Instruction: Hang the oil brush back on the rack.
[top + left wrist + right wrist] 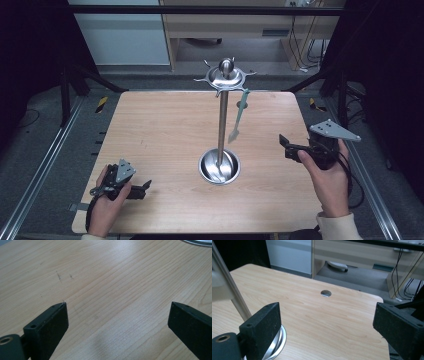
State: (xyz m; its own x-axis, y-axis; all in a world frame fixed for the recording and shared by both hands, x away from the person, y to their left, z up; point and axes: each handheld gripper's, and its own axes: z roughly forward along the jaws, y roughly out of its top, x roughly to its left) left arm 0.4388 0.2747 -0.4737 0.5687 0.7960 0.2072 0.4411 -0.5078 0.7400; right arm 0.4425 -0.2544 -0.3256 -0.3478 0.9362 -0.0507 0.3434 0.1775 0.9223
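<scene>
Green utensil (239, 116) hangs on rack (223, 112); right gripper (286, 146) spread and empty beside it, left gripper (144, 188) spread and idle; retreat judged next.

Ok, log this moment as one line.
left claw: open, empty | right claw: open, empty | pale green utensil: hanging on steel rack

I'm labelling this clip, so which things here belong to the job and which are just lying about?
In the job:
- metal stand with hooked top
- pale green utensil hanging from it
- right gripper, open beside it

Lying about:
- left gripper, open, low over the table
- cable hole
- wall cables
</scene>
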